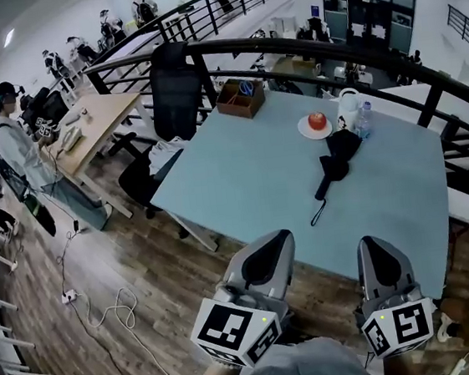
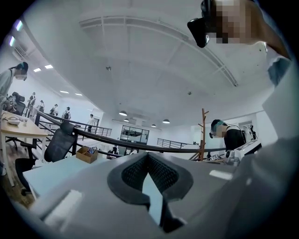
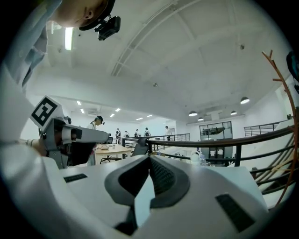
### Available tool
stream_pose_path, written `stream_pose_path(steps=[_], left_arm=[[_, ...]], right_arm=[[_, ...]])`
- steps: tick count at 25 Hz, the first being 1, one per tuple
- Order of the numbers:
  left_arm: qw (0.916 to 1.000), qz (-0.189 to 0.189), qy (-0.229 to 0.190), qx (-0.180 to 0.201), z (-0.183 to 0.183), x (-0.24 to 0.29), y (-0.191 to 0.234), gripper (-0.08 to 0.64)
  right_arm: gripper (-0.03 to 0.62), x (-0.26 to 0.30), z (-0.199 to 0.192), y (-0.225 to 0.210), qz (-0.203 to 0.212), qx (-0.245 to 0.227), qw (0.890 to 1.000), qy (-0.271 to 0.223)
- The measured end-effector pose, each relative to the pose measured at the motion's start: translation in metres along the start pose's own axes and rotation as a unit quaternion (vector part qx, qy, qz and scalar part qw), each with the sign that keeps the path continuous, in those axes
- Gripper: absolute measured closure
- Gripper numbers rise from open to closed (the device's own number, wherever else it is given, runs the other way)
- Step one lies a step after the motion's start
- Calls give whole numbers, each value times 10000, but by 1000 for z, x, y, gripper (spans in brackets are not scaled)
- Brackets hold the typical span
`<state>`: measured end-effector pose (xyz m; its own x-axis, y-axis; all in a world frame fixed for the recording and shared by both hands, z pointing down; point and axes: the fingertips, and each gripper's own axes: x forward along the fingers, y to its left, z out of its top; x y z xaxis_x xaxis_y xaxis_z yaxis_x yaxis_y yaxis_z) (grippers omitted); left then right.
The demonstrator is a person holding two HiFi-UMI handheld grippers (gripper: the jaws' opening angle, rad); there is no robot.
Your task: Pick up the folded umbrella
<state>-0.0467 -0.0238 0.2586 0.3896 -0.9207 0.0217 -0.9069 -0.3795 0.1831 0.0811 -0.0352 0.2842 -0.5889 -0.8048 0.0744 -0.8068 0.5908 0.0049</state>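
Observation:
The folded black umbrella lies on the pale blue table, right of its middle, with its handle and strap trailing toward the near edge. My left gripper hovers at the table's near edge, below and left of the umbrella, jaws together and empty. Right of it, my right gripper is also over the near edge, short of the strap, jaws closed on nothing. The left gripper view shows the shut left gripper pointing level over the table; the right gripper view shows the shut right gripper. Neither shows the umbrella.
Behind the umbrella stand an apple on a white plate, a white jug and a water bottle. A cardboard box sits at the far edge, a black chair beside it. A dark railing curves behind. Cables lie on the floor.

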Motion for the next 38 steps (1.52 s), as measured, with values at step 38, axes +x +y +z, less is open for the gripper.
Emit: stream_pose_path(steps=[38], left_arm=[[9809, -1813, 554, -431, -8, 87, 138, 555]], right_arm=[[592, 119, 3, 33, -1875, -94, 9818, 297]])
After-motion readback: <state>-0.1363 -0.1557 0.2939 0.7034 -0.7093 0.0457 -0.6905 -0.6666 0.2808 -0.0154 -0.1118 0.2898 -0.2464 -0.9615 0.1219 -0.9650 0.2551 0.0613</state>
